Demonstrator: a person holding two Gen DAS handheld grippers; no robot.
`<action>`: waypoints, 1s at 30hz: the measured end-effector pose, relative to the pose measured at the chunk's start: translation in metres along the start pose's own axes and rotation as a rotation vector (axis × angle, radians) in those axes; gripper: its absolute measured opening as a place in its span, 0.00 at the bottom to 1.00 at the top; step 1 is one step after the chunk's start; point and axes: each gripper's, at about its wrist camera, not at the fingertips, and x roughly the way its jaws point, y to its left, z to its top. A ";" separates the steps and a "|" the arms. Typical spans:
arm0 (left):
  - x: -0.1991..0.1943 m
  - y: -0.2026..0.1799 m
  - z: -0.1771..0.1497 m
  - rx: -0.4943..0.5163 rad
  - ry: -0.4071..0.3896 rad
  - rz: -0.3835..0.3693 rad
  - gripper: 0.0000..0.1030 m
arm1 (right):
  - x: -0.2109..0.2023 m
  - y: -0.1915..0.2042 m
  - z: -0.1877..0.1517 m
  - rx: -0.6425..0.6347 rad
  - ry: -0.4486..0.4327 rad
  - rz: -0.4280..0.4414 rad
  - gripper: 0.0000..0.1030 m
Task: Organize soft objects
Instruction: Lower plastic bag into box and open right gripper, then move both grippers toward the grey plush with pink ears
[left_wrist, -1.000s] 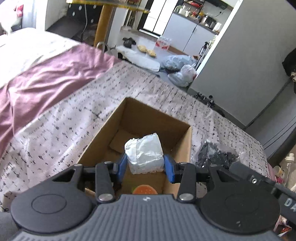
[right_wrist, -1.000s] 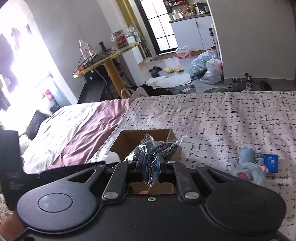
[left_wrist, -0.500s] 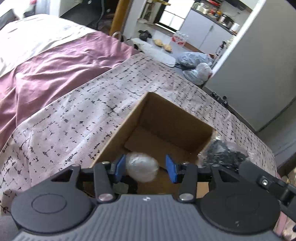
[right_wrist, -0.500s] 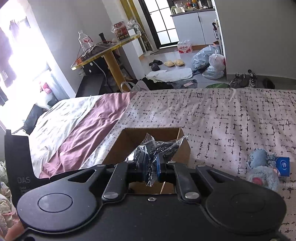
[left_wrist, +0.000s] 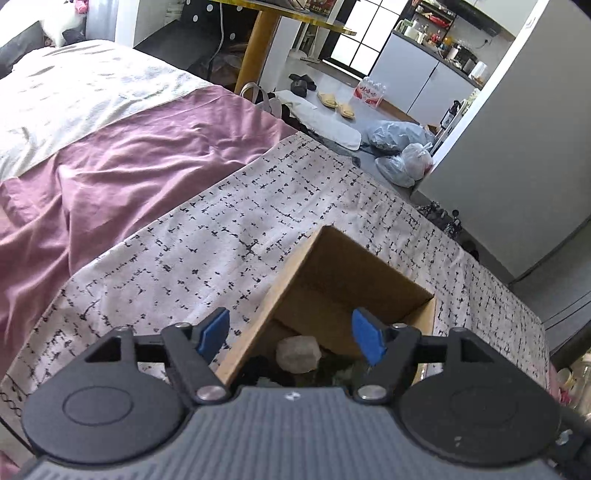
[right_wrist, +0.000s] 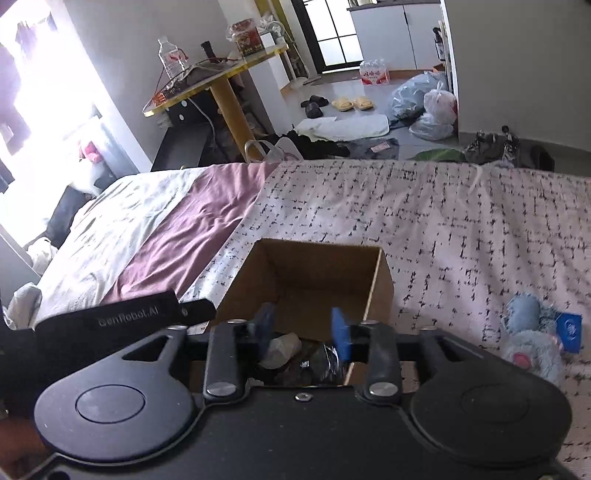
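Both tongs have let go: left tongs (left_wrist: 291, 334) and right tongs (right_wrist: 302, 328) gape over the box (right_wrist: 310, 280); grey plush mouse (right_wrist: 532, 343) lies rightward, nearer the right.

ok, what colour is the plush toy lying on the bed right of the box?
Blue-grey with a pink ear, plush toy; clearest in the right wrist view.

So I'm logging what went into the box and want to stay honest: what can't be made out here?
- Cardboard box floor, left wrist view: near part hidden behind the left hand-held gripper.
- Dark plastic bag, right wrist view: contents unreadable, partly behind the right hand-held gripper.
- White bundle: too blurred to identify.
- Blue pack beside the plush toy: print too small.
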 end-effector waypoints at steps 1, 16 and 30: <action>-0.002 -0.001 0.000 0.003 0.004 -0.002 0.75 | -0.004 0.000 0.002 -0.001 0.001 -0.005 0.41; -0.037 -0.022 -0.005 0.103 0.021 -0.035 0.86 | -0.063 -0.026 0.017 -0.011 0.006 -0.058 0.64; -0.059 -0.067 -0.033 0.187 0.079 -0.063 0.96 | -0.107 -0.072 -0.001 0.032 -0.018 -0.074 0.84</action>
